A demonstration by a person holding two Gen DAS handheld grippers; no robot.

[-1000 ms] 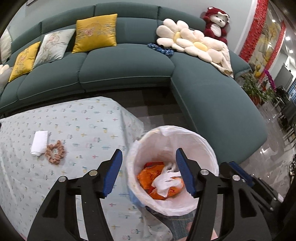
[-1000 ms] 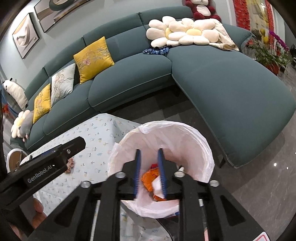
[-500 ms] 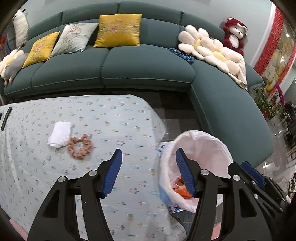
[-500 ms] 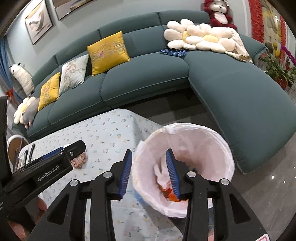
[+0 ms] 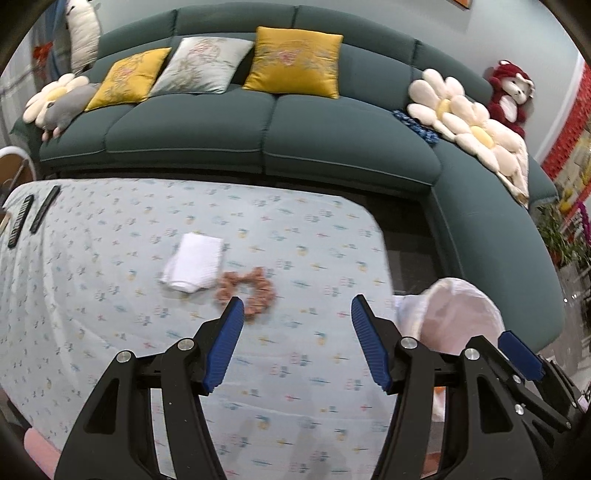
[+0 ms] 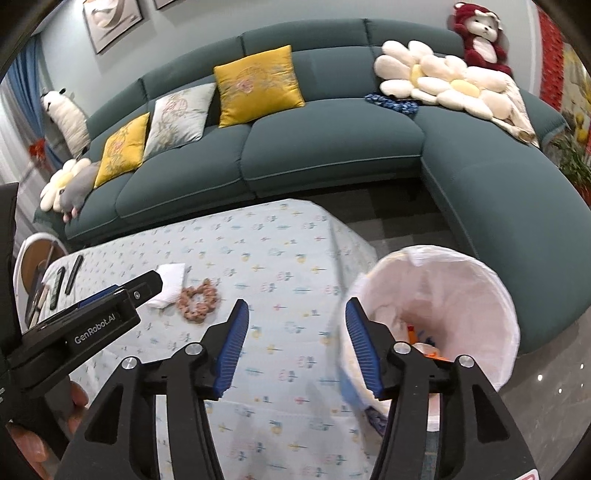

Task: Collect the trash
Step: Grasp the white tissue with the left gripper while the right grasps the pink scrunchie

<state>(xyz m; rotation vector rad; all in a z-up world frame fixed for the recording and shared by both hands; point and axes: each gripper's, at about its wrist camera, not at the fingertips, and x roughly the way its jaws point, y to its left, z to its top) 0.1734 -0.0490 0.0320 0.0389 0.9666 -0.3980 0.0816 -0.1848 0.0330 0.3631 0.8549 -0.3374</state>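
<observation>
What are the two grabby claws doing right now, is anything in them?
Left gripper: jaws open, holding nothing.
Right gripper: jaws opening, nothing between them.

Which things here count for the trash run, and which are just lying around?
For the job:
- lined bin, orange and white trash already inside
- folded white cloth on the table, possibly next
- left gripper, open, empty
- right gripper, jaws opening, empty

Probably lying about:
- pink scrunchie
- remotes
- sofa cushions
- plush toy
</observation>
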